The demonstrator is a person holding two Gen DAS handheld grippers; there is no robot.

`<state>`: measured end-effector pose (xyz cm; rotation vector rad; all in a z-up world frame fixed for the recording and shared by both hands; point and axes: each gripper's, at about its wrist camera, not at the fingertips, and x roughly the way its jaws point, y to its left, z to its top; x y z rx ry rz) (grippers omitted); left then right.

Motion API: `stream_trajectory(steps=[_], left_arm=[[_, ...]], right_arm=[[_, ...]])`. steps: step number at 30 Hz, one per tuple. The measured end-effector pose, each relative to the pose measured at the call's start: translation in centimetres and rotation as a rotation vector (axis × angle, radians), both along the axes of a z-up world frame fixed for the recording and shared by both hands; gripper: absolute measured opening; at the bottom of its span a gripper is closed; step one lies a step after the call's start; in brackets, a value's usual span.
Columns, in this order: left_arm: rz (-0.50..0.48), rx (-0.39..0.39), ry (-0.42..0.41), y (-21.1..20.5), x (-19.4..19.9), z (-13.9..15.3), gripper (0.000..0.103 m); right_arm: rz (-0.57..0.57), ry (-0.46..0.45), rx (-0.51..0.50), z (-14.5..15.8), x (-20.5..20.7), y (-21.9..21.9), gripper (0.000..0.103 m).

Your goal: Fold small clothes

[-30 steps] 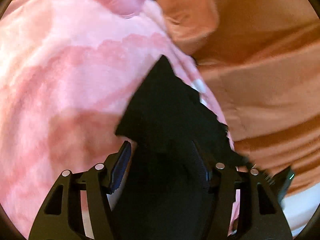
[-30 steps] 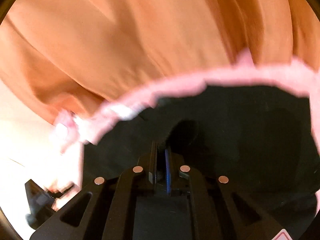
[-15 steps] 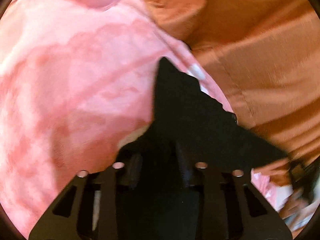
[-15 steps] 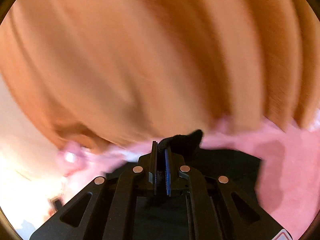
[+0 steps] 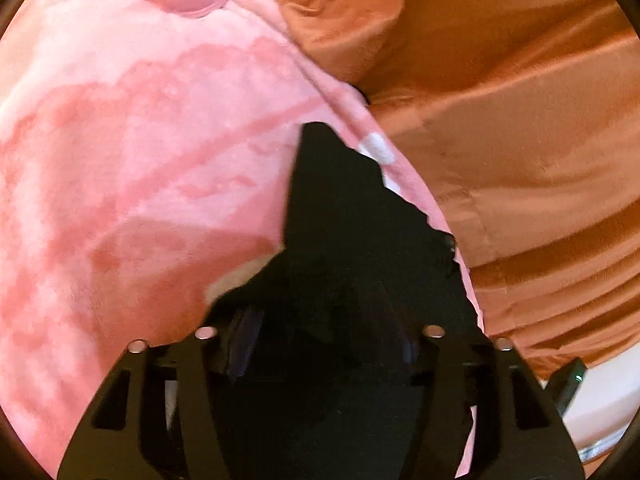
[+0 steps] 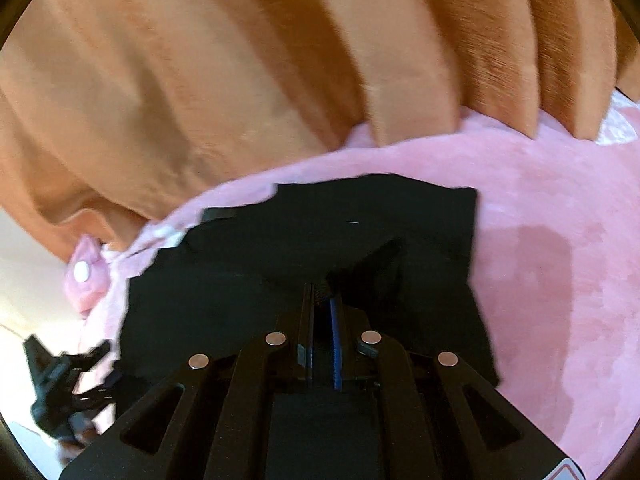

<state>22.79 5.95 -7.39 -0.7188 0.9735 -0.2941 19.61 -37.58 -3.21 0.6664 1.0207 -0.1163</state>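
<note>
A small black garment [image 5: 352, 216] lies on a pink fleece blanket [image 5: 132, 152]. In the left wrist view my left gripper [image 5: 320, 320] has its jaws apart, with black cloth lying between and over the fingers. In the right wrist view my right gripper [image 6: 322, 296] is shut on a raised fold of the black garment [image 6: 360, 216], which spreads flat across the pink blanket [image 6: 560, 264] ahead of it. The other gripper shows blurred at the lower left of the right wrist view [image 6: 60, 384].
An orange curtain or sheet [image 6: 240, 64] hangs in folds just behind the blanket's edge, also in the left wrist view [image 5: 520, 128]. A pink plush piece with a white button [image 6: 84, 272] lies at the blanket's left end.
The right gripper has pulled back and lowered, so the black garment now lies spread on the blanket. The left gripper's jaws narrowed, then spread again around the cloth.
</note>
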Motion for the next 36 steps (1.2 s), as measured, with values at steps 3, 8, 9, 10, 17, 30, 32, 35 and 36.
stream_trajectory(steps=[3, 8, 9, 10, 17, 30, 32, 35, 36], left_arm=[[0.027, -0.015, 0.039, 1.8, 0.3, -0.6, 0.009], [0.018, 0.052, 0.032, 1.3, -0.1, -0.6, 0.005], [0.016, 0.077, 0.024, 1.0, -0.3, -0.3, 0.005], [0.012, 0.097, 0.021, 0.8, -0.4, -0.2, 0.005], [0.026, 0.092, 0.023, 1.0, -0.6, -0.1, 0.006], [0.061, 0.140, 0.021, 1.5, -1.7, -0.7, 0.006], [0.065, 0.129, 0.029, 1.8, -1.7, -0.7, 0.006], [0.070, 0.124, 0.036, 1.9, -1.6, -0.9, 0.006], [0.071, 0.129, 0.035, 1.8, -1.7, -0.8, 0.006]], right_arm=[[0.006, -0.068, 0.001, 1.7, -0.5, 0.5, 0.006], [-0.039, 0.127, -0.126, -2.4, -2.0, -2.4, 0.004], [-0.043, 0.107, -0.108, -2.5, -2.3, -2.6, 0.004], [-0.046, 0.093, -0.101, -2.1, -2.7, -2.7, 0.005], [-0.059, 0.038, -0.057, -0.2, -1.8, -2.5, 0.043], [-0.001, 0.132, -0.101, -2.7, -0.5, -2.6, 0.000], [-0.043, 0.110, -0.111, -1.6, -1.4, -3.1, 0.005], [-0.082, 0.038, -0.251, 3.1, -2.0, -1.1, 0.015], [-0.047, -0.002, -0.258, 4.3, -1.4, 0.4, 0.016]])
